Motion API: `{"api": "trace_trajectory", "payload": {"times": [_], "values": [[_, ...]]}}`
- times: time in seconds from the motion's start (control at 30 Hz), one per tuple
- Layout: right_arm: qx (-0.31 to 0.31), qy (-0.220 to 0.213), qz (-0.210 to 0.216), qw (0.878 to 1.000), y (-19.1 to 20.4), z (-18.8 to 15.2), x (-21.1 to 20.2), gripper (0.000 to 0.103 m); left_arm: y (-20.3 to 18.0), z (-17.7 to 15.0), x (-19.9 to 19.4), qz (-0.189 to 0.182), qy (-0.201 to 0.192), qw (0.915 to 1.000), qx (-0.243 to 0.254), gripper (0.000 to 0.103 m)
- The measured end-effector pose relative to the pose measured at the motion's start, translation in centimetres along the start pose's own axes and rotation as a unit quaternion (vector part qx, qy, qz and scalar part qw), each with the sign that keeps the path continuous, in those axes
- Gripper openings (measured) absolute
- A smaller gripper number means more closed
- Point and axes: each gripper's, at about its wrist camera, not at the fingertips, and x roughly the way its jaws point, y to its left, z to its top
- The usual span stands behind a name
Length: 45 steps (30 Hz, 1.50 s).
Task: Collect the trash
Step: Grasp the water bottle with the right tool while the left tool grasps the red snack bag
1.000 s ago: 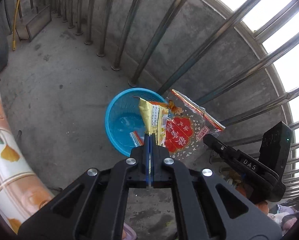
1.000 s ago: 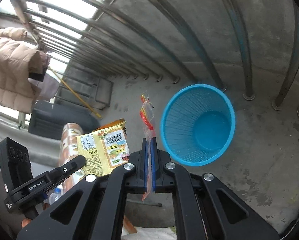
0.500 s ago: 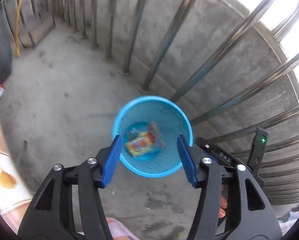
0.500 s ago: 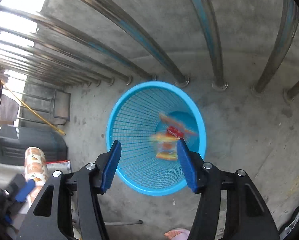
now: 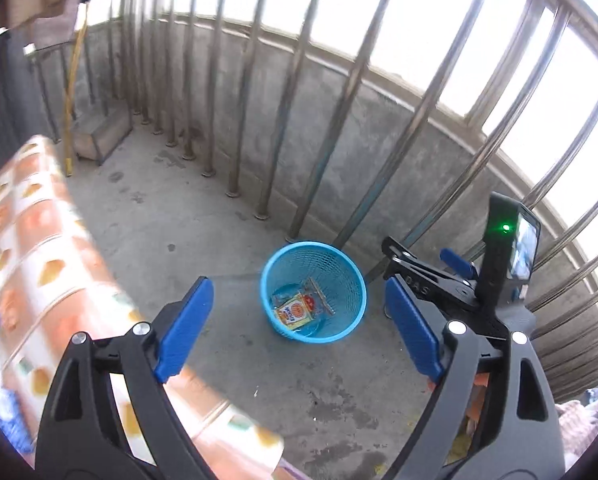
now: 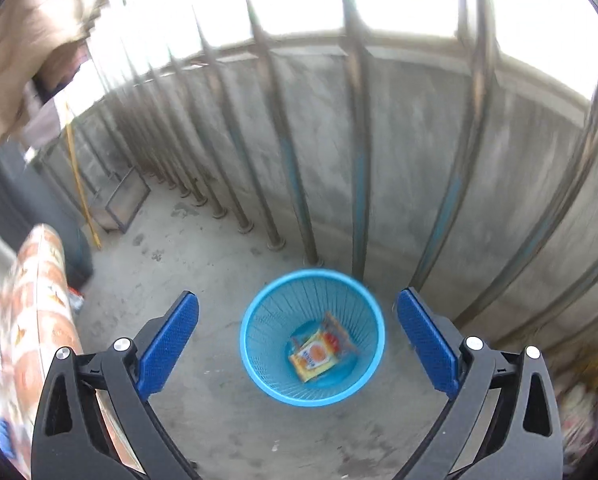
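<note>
- Left gripper (image 5: 299, 320) and right gripper (image 6: 297, 344) now spread wide, empty, raised well above the floor (image 5: 235, 364)
- A second ago clamped on wrappers; both dropped since
- Yellow wrapper (image 6: 313, 358) and clear red-printed bag (image 6: 337, 338) lying at the bottom of the blue basket (image 6: 259, 376), by the railing (image 6: 357, 184)
- Probably done with this pair; free for more trash

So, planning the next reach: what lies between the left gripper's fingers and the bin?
Only bare concrete floor, shown in the left wrist view; the left gripper is open above it, the bin beyond.
</note>
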Motion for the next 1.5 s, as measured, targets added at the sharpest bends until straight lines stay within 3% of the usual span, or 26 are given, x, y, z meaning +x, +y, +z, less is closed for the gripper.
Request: {"api": "trace_trajectory", "payload": {"times": [0.13,0.3,0.4,0.53,0.7,0.87,0.9,1.0,1.17,1.37,1.5], "values": [[-0.079,-0.04,0.052,0.995,4.3,0.4,-4.4,0.097,3.1,-1.7,-7.6,0.017,-0.035,0.9989,-0.026,0.087],[-0.142,-0.082,0.152,0.975,9.3,-0.5,-8.9,0.097,7.2,-4.3,-16.6,0.05,-0.106,0.9917,-0.054,0.09],[-0.171,-0.082,0.211,0.959,12.4,-1.3,-10.9,0.097,11.0,-6.7,-22.5,0.072,-0.15,0.9822,-0.087,0.091],[-0.193,-0.054,0.309,0.93,16.0,-2.1,-13.4,0.097,16.7,-10.9,-29.8,0.132,-0.199,0.9626,-0.127,0.091],[-0.201,0.047,0.43,0.879,22.0,-4.0,-16.1,0.097,23.7,-17.4,-35.3,0.198,-0.231,0.9292,-0.21,0.091],[-0.198,0.171,0.526,0.809,28.0,-7.6,-17.0,0.097,27.7,-24.0,-34.7,0.189,-0.221,0.9116,-0.291,0.09],[-0.198,0.191,0.534,0.799,29.1,-8.4,-17.0,0.097,27.7,-24.9,-34.1,0.178,-0.222,0.9105,-0.3,0.09],[-0.202,0.223,0.535,0.789,31.7,-10.8,-17.5,0.094,26.8,-27.1,-32.7,0.136,-0.234,0.9131,-0.305,0.09],[-0.152,0.283,0.513,0.796,33.6,-12.4,-14.6,0.087,24.3,-27.9,-32.2,0.067,-0.263,0.9277,-0.256,0.09],[-0.097,0.349,0.467,0.806,34.2,-14.2,-9.6,0.081,23.3,-27.3,-30.1,0.074,-0.24,0.9455,-0.207,0.09],[-0.066,0.392,0.445,0.803,35.2,-15.5,-6.6,0.078,24.0,-26.8,-27.8,0.11,-0.203,0.9518,-0.202,0.077]]}}
